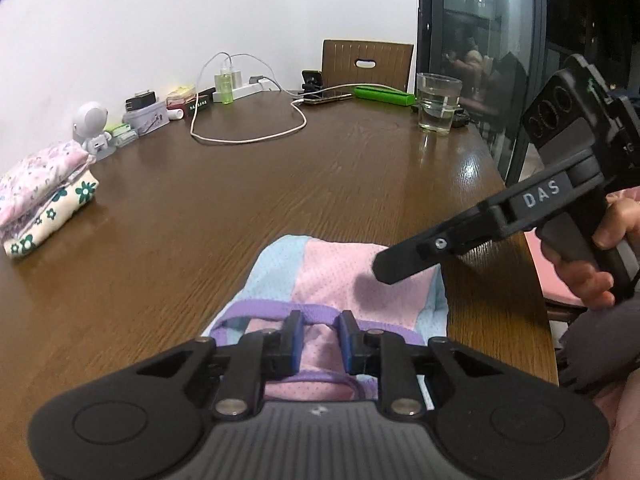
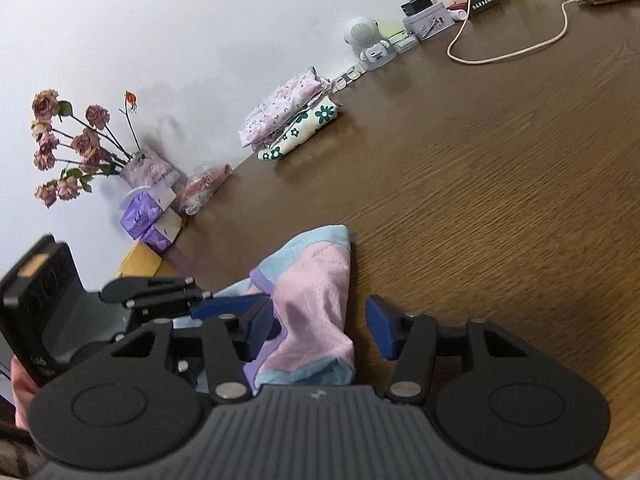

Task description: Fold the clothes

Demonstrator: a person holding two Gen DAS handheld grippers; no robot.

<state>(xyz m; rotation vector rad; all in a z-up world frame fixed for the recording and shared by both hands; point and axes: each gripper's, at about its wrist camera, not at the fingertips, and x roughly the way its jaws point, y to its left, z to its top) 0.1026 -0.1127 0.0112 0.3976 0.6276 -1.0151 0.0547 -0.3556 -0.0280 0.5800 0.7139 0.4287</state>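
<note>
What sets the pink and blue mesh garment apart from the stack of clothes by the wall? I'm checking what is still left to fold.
The pink and blue mesh garment lies alone at the near table edge between both grippers; the floral stack sits far off by the wall. The mesh garment is one loosely bunched piece; the stack is several pieces folded flat. The garment has plain colour blocks with purple trim; the stack is flower-printed. Both rest on the wooden table.

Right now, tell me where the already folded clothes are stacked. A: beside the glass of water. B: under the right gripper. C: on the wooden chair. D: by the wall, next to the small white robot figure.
D: the folded floral stack lies at the table's wall edge, right beside the white robot figure.
</note>
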